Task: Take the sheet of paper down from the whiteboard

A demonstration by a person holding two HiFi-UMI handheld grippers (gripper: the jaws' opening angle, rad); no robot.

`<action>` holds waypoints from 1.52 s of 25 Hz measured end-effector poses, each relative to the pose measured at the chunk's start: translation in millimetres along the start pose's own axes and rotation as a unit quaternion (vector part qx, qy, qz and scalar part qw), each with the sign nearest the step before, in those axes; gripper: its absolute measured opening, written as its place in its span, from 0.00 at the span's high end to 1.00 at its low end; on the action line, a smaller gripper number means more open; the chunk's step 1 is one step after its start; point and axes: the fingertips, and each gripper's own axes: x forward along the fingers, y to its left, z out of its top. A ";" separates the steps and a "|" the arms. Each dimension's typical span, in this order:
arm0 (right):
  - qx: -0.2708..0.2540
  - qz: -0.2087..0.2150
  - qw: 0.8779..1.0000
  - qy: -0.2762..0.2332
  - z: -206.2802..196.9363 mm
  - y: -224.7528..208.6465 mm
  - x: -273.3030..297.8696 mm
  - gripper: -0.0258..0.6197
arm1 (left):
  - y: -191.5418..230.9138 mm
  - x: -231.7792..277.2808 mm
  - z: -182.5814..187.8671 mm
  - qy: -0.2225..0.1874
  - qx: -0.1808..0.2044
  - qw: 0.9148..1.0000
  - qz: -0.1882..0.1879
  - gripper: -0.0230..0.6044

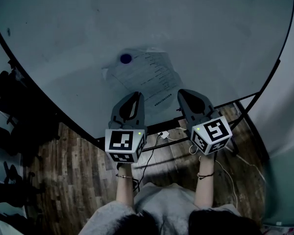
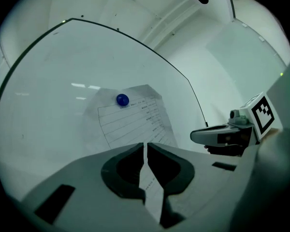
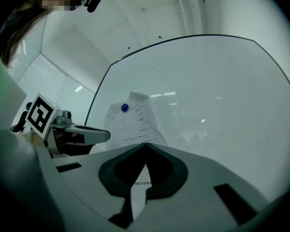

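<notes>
1. Left gripper (image 1: 135,96) was closed, its jaws pressed together with nothing caught between them. You held it about level, with its tip pointed at the whiteboard (image 1: 63,33) near the lower left part of the sheet of paper (image 1: 147,75).
2. Your right gripper (image 1: 183,93) was closed and empty too. It sat beside the left one, pointed at the board by the sheet's lower right corner.
3. The sheet, printed with rows of small text, hung on the whiteboard, slightly tilted. A single round blue magnet (image 1: 126,58) pinned it near one top corner. That one pin likely explains the tilt, and it left the lower edge free.
4. Whether either tip touched the paper could not be told from any view. The sheet lay flat, and nothing had lifted it.
5. You stood close to the board with both arms stretched forward. The two grippers framed the bottom of the sheet, which looked like a set-up for the first grasp. The task seemed barely begun.
6. My guess is that one gripper would need to open for the magnet while the other steadied the paper.
7. Pulling the paper alone could tear it under the magnet or send the magnet to the wooden floor (image 1: 73,180).
</notes>
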 end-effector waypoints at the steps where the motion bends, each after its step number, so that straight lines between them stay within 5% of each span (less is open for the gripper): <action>1: 0.000 0.000 1.000 0.000 -0.5 -1.7 -1.5 0.96 | 2.2 0.3 4.0 -0.001 0.007 1.000 0.008 0.95; 10: -0.014 -0.009 1.000 -0.014 19.5 -8.9 12.4 0.96 | 24.5 4.4 45.6 -0.029 0.068 0.996 0.040 0.93; 22: -0.042 -0.016 0.999 -0.009 26.4 -21.2 29.5 0.95 | 38.4 16.0 69.6 -0.044 0.105 0.992 0.060 0.85; 31: -0.048 0.010 0.999 -0.009 30.5 -24.8 39.2 0.84 | 45.6 22.9 82.2 -0.048 0.107 0.988 0.098 0.78; 38: -0.050 0.027 0.998 -0.014 32.1 -21.2 51.9 0.80 | 47.2 29.4 91.6 -0.038 0.147 0.981 0.122 0.78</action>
